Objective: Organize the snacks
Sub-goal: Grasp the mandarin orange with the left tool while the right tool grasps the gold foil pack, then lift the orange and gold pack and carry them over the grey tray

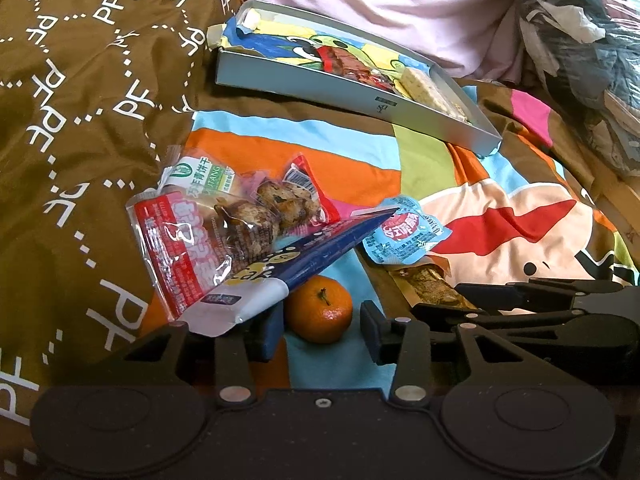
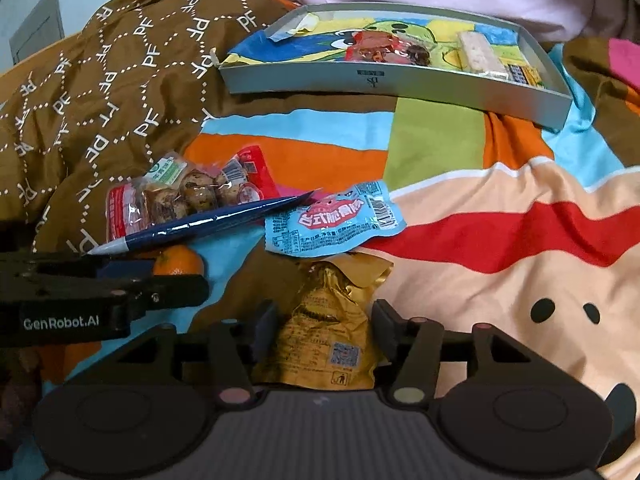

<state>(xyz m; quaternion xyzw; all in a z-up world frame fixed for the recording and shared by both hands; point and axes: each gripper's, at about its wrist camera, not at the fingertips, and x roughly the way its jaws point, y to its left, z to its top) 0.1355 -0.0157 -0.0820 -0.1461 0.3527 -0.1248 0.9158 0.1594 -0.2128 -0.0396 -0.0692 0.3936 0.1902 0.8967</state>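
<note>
Bedding serves as the work surface: a brown quilt [image 1: 80, 120] with a bright striped patch, soft and uneven. At its far side sits a shallow grey box [image 2: 392, 80] already holding a few snacks. My right gripper [image 2: 324, 332] stands open, jaws either side of a gold foil packet [image 2: 328, 328] lying flat on the quilt, not yet pinched. Packet looks light, crinkly, probably slippery; I judge a grip across its flatter lower body safest, away from the twisted top. My left gripper [image 1: 316, 328] is open over a mandarin [image 1: 318, 308], with a blue-and-white wrapper [image 1: 304, 256] resting on its left finger. Nearby lie a light-blue sachet [image 2: 336, 224] and clear cake packs [image 1: 224, 220].
</note>
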